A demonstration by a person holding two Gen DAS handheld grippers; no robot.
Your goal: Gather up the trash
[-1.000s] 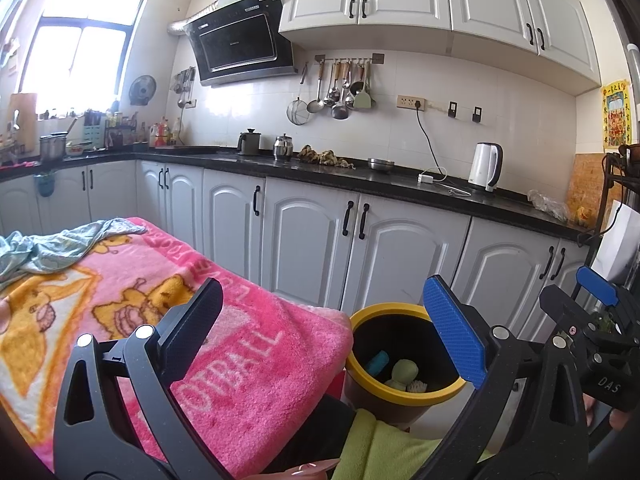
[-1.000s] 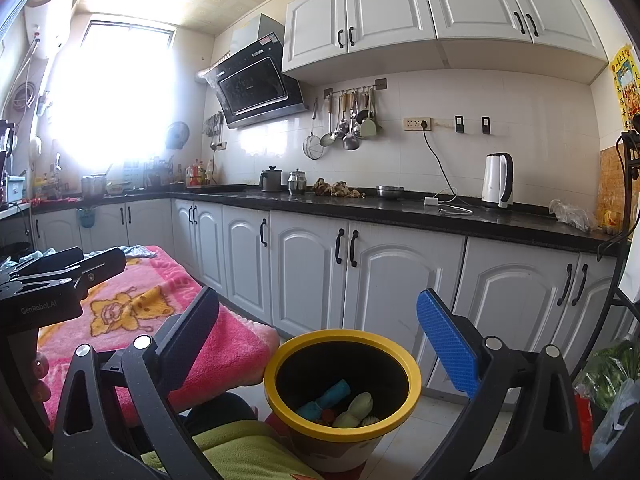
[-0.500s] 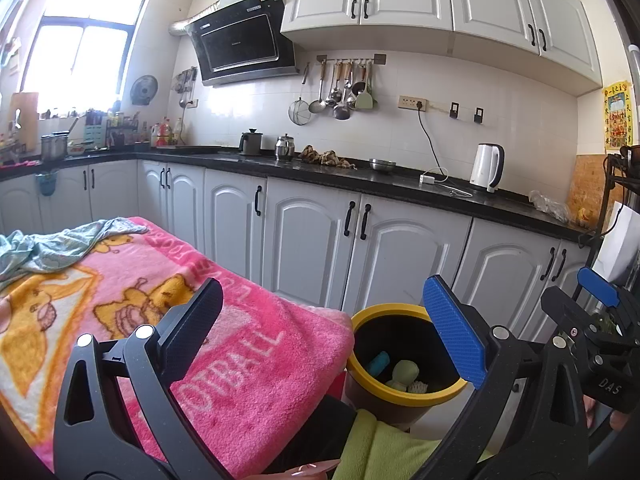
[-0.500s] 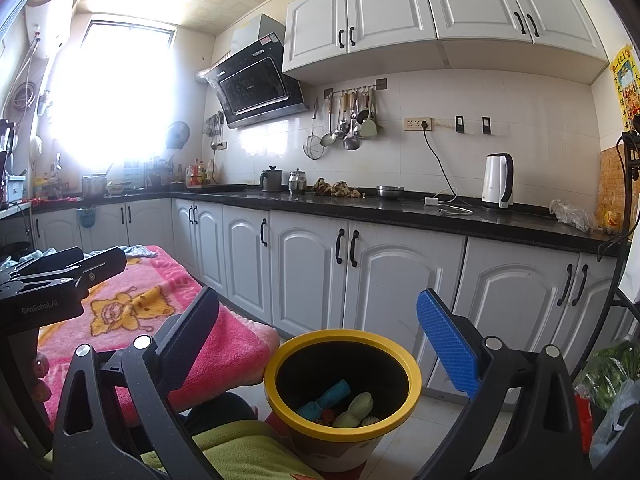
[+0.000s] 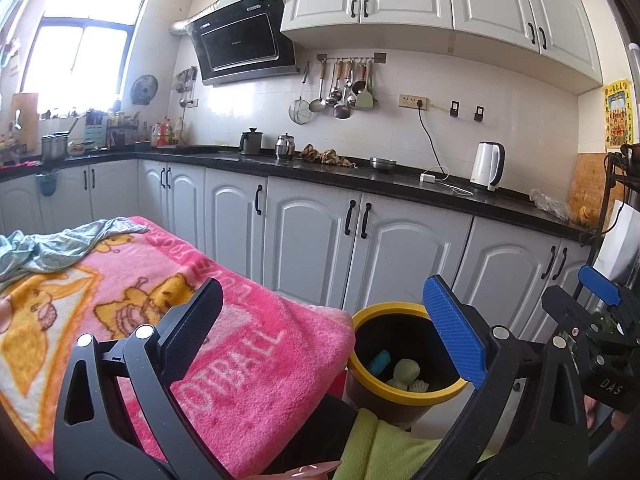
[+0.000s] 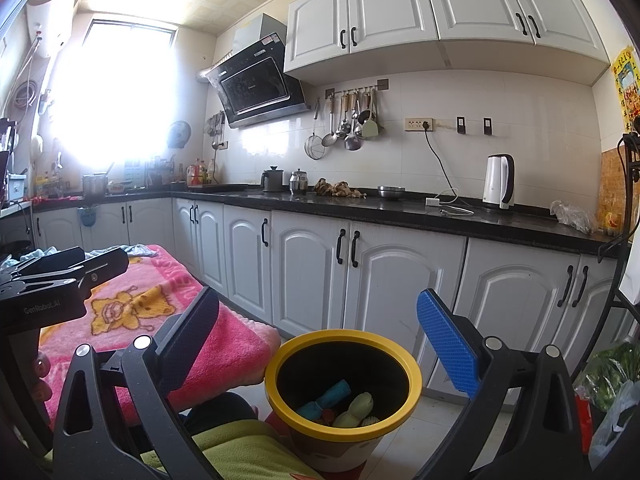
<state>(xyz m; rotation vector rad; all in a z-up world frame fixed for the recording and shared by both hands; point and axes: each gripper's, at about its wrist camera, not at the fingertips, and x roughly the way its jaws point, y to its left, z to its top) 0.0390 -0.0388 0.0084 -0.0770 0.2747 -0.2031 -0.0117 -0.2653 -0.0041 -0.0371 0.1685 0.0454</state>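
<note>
The left gripper (image 5: 324, 328) is spread wide, its 2 fingers well apart, one black (image 5: 192, 320) and one blue-padded (image 5: 454, 330), with nothing between them and nothing touched. It is held level, above the near corner of a table covered by a pink blanket (image 5: 248, 364), looking across at the white kitchen cabinets (image 5: 316, 236). A crumpled pale blue cloth (image 5: 48, 246) lies on the far left end of that blanket. In the right wrist view the same gripper shows from the side at the left edge (image 6: 64, 276), above the blanket (image 6: 224, 344).

Just right of the blanket's corner, on the floor, stands the yellow-rimmed trash bin (image 5: 404, 392), dark inside. It holds the trash: a blue roll (image 5: 379, 361), a pale green lump (image 5: 406, 372) and a small white piece beside it (too small to name). The bin (image 6: 412, 384) sits between the 2 fingers in the right wrist view, lower and farther away, not touched.

The right gripper (image 6: 316, 338) is likewise wide open and empty, held level above the person's green-clad lap (image 6: 240, 452) and facing the cabinets. From the left wrist view it appears at the right edge (image 5: 588, 312), beside and a little ahead of the left one.

On the black countertop (image 6: 400, 216) behind stands a white kettle (image 6: 498, 182).
</note>
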